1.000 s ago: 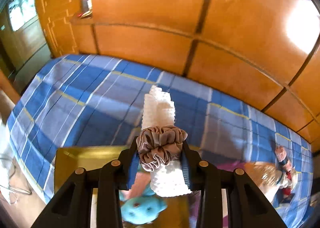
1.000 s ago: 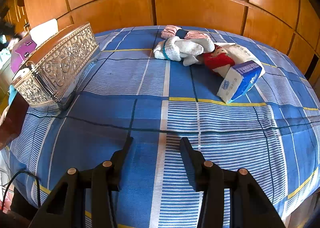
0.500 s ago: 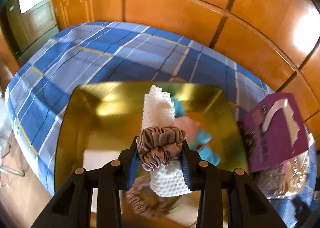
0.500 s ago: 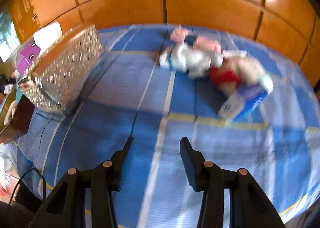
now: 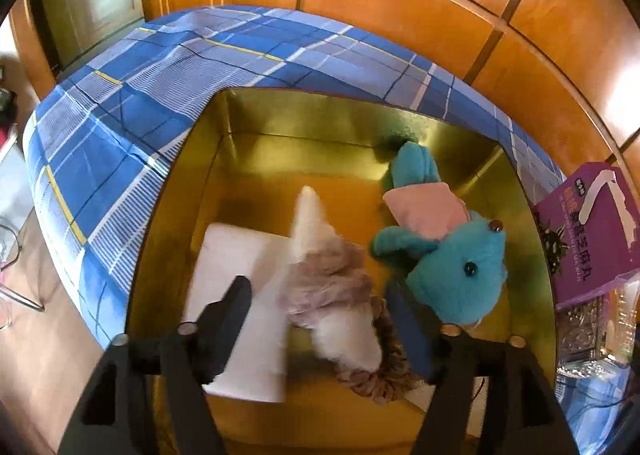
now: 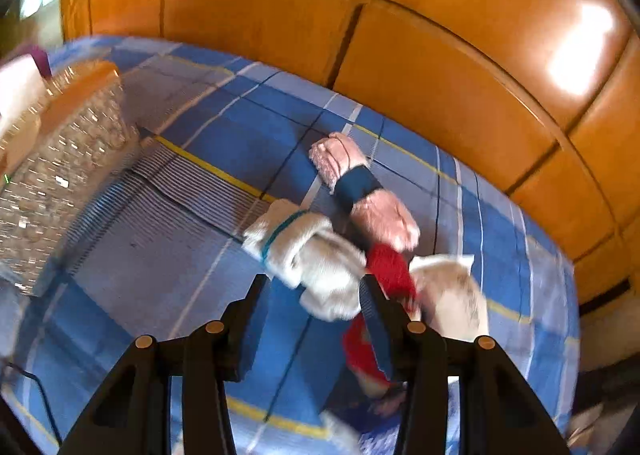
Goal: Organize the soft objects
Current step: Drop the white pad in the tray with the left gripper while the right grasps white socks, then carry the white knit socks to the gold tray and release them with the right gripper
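Observation:
In the left wrist view, my left gripper (image 5: pixel 318 289) hangs over the open gold box (image 5: pixel 304 135) and its jaws are opening. Between them a white rolled cloth (image 5: pixel 316 223) with a mauve scrunchie (image 5: pixel 328 283) around it is blurred and loose, with neither pad pressing on it. A teal plush toy (image 5: pixel 452 267), a flat white pad (image 5: pixel 240 295) and a second scrunchie (image 5: pixel 384 379) lie in the box. In the right wrist view, my right gripper (image 6: pixel 314 283) stands open just above a white roll with a teal band (image 6: pixel 316 255), holding nothing.
A pink roll with a navy band (image 6: pixel 360 191) and a red-and-white plush (image 6: pixel 392 271) lie beside the white roll on the blue checked bedsheet (image 6: pixel 168 275). A silver ornate lid (image 6: pixel 60 159) stands at the left. A purple carton (image 5: pixel 596 231) sits right of the gold box. Wooden panels rise behind the bed.
My left gripper came down over the gold box and opened, releasing the white roll with the scrunchie. My right gripper rolled and moved in over the pile of rolls, still open.

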{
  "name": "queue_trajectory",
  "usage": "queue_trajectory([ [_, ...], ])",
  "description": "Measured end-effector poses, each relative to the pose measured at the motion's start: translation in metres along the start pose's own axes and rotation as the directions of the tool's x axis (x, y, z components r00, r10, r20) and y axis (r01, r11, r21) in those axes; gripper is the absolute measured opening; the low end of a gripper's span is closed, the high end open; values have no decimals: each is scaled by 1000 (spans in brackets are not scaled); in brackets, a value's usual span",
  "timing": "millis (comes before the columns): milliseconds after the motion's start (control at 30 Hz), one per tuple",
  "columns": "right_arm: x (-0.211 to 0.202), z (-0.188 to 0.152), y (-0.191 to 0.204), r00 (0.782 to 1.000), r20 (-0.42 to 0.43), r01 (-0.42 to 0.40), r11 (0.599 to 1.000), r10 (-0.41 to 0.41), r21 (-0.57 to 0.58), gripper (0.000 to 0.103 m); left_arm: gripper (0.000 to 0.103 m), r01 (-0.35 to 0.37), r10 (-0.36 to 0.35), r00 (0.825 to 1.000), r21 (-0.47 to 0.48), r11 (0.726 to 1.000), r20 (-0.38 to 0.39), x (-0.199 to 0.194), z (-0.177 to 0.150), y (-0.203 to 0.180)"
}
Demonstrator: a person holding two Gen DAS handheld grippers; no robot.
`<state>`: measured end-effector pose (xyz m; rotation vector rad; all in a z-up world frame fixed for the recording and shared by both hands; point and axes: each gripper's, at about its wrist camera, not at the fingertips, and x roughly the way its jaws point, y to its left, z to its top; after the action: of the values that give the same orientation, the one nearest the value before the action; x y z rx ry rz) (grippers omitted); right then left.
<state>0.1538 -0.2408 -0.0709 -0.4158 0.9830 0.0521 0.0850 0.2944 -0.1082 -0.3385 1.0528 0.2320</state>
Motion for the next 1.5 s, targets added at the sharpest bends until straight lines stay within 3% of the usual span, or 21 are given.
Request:
queue_trajectory([
  [133,20,12,9,999,-34,33,991,-38,-129,46,72,-9,8,1000,29,1000,4,-5,-6,-3],
  [233,32,18,12,997,-74,7,983,-21,-185,48,73,-14,13,1000,32,999,18,-12,-12,-4],
  [300,42,22,13,995,-104,-17,978,-5,-208,53,73,-18,17,999,33,999,35,-18,-17,-7],
  [433,60,24,11,987,-158,-32,978,-1,-208,54,75,-57,48,993,86,995,109,-35,-29,-19],
  [567,66,24,2,988,-149,-47,993,31,-109,46,79,-113,81,977,158,981,197,-53,-41,-35],
  [700,67,22,-1,989,-144,-50,997,42,-52,46,81,-159,105,959,194,968,263,-64,-50,-49],
  [933,69,36,-5,985,-163,-50,998,56,41,40,81,-178,106,952,238,955,287,-69,-65,-65],
  [1233,53,86,1,982,-164,-81,992,96,97,39,83,-165,76,952,288,943,296,-73,-73,-74],
  [1500,18,152,35,986,-93,-133,989,138,57,39,83,-152,54,949,300,942,311,-82,-77,-79],
])
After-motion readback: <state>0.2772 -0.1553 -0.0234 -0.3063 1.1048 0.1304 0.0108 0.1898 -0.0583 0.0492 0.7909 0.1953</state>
